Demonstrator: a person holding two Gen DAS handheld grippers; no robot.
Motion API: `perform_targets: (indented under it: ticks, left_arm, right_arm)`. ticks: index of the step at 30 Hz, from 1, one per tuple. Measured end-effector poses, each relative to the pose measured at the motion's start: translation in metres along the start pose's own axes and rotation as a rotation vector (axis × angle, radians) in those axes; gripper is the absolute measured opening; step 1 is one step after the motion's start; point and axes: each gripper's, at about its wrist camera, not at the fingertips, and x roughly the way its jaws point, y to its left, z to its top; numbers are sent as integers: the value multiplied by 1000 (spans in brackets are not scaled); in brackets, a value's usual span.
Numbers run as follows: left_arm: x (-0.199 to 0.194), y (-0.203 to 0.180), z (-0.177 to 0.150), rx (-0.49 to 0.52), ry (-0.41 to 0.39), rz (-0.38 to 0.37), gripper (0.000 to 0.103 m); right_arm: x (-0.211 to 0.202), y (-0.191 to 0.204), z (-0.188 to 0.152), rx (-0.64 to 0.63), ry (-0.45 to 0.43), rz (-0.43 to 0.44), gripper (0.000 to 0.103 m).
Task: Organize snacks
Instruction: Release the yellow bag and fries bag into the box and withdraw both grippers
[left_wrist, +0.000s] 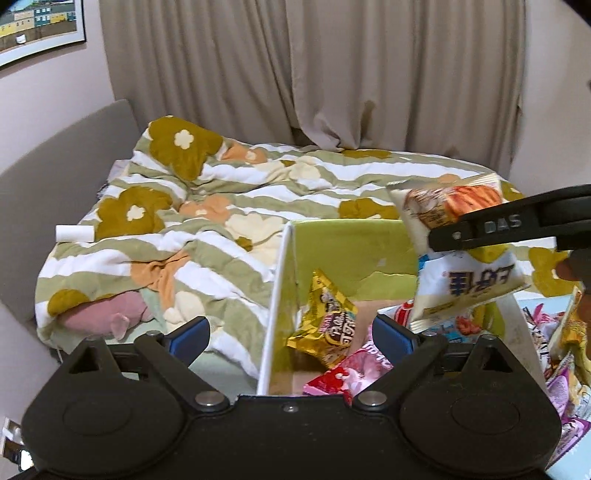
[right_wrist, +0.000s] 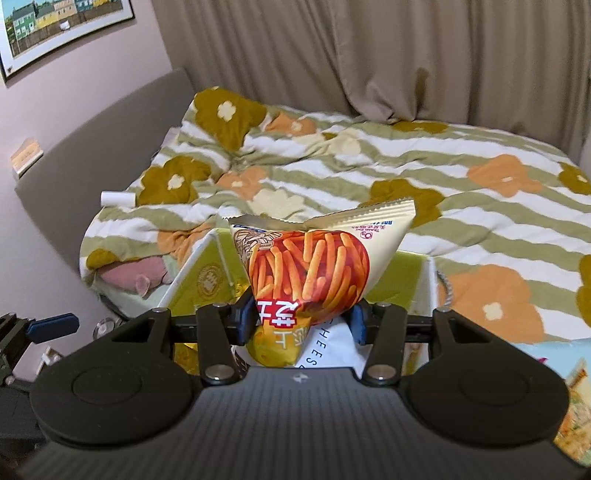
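Right gripper (right_wrist: 301, 319) is clamped on the cream snack bag (right_wrist: 314, 266), which is held between its blue pads above the open green box (left_wrist: 347, 251). Left gripper (left_wrist: 291, 334) is spread wide with nothing between its pads, near the box's front edge. A yellow packet (left_wrist: 327, 326) and a pink packet (left_wrist: 351, 373) lie inside the box, below the held bag.

A box (left_wrist: 354, 254) sits before the bed (left_wrist: 258, 192); snack packets (left_wrist: 328, 328) lie inside it, more packets (left_wrist: 565, 369) to its right.
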Motion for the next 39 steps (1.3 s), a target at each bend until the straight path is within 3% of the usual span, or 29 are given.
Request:
perform_targets:
  ticks: [4, 5, 6, 7, 15, 28, 39]
  left_arm:
    - [6, 2, -3, -9, 12, 20, 97]
    - [8, 3, -4, -15, 17, 24, 97]
    - [9, 4, -6, -24, 22, 26, 97]
    - [11, 5, -7, -35, 29, 25, 97]
    - [15, 6, -13, -71, 45, 31, 97]
    - [-24, 5, -6, -62, -43, 29, 97]
    - [-66, -11, -12, -8, -116, -88, 97]
  right_arm:
    - [25, 7, 4, -3, 58, 12, 68]
    - [32, 8, 4, 7, 76, 15, 77]
    - [38, 8, 4, 17, 80, 22, 98]
    - [42, 7, 2, 29, 76, 30, 103]
    - [41, -4, -18, 93, 65, 75, 103]
    - [-12, 3, -18, 53, -49, 43, 103]
    - [-90, 5, -41, 76, -129, -39, 103]
